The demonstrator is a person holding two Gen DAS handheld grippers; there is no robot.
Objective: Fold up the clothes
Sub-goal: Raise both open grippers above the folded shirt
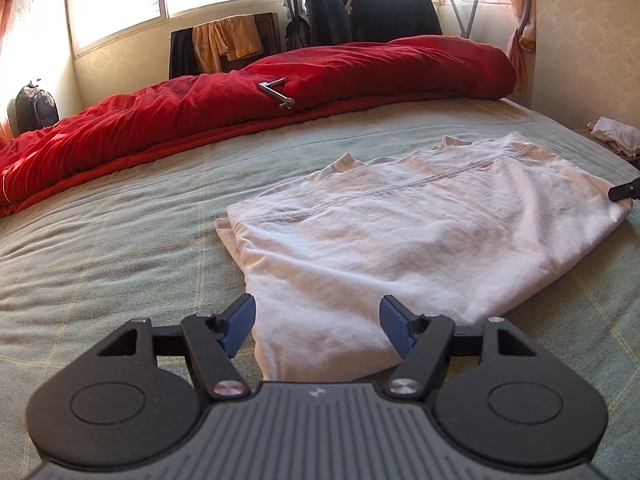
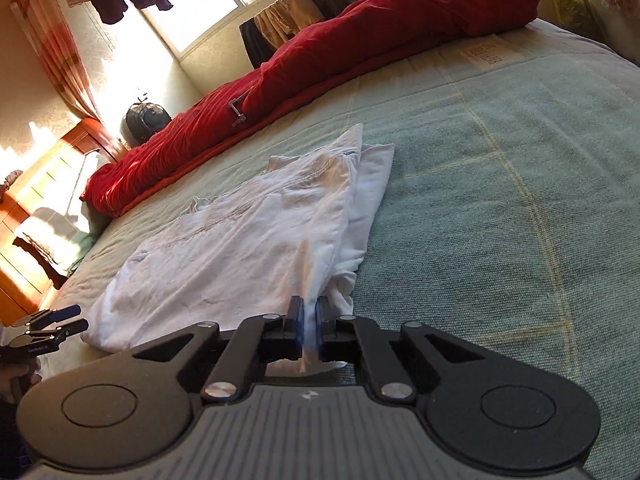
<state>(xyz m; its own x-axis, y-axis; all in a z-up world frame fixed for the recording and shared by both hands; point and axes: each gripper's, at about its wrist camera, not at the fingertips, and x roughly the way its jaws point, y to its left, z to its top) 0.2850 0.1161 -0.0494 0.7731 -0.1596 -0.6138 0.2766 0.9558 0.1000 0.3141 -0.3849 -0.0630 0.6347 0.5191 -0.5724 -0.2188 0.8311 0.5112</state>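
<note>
Right claw (image 2: pixel 310 318) is clamped tight on a pinch of the white shirt (image 2: pixel 248 240), blue pads squeezing the cloth at the near corner, fabric bunching up between them. The rest of the shirt runs away from that claw, lying partly folded on the green bedspread (image 2: pixel 500 200), with a second layer peeking out along its right edge.

Over on the other side, left claw (image 1: pixel 318 326) stands wide, pads apart, straddling the nearest edge of the shirt (image 1: pixel 400 232); whether the pads touch the cloth is hard to tell. From here the shirt spreads ahead and to the right, a stitched seam crossing it, the collar end farthest off. At its far right edge the tip of the other claw (image 1: pixel 624 191) sits right at the cloth.

Beyond the shirt, bare bedspread (image 1: pixel 120 248), then a red duvet (image 1: pixel 280 92) heaped along the far side of the bed, a metal crank handle (image 1: pixel 276 94) lying on it. Behind that, dark jackets (image 1: pixel 360 4) hang by the window.
</note>
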